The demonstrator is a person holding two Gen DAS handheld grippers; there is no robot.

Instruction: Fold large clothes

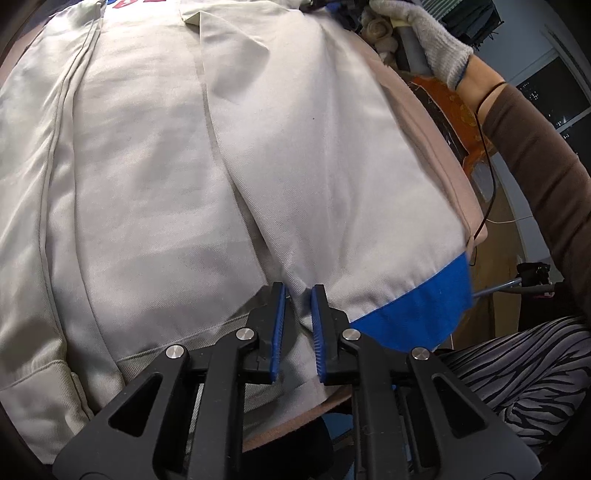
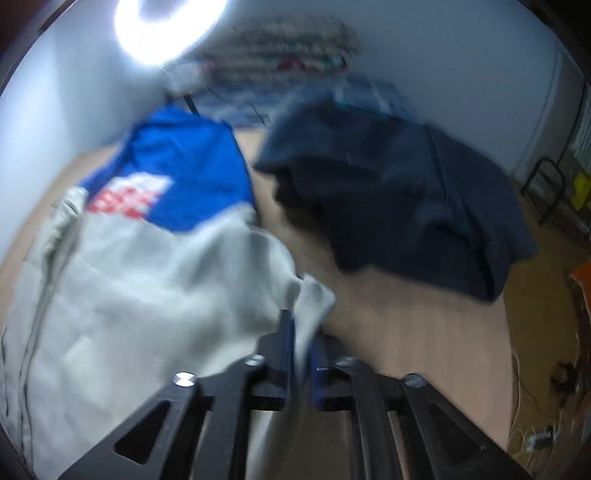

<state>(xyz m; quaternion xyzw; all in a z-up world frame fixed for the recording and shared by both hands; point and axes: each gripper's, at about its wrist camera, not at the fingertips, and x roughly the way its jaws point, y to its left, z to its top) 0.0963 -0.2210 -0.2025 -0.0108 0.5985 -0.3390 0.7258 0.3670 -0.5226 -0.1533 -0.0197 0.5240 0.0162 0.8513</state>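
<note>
A large light-grey jacket with blue panels lies spread over a pinkish table. My left gripper is shut on a fold of the grey cloth near the blue cuff at the table's near edge. In the blurred right wrist view the same jacket shows its blue upper part with a red and white print. My right gripper is shut on a grey corner of the jacket and holds it up off the table.
A dark navy garment lies crumpled on the table to the right of the jacket. A ring light shines at the back left. The person's gloved hand and brown sleeve are at the right. Cluttered floor lies beyond the table's right edge.
</note>
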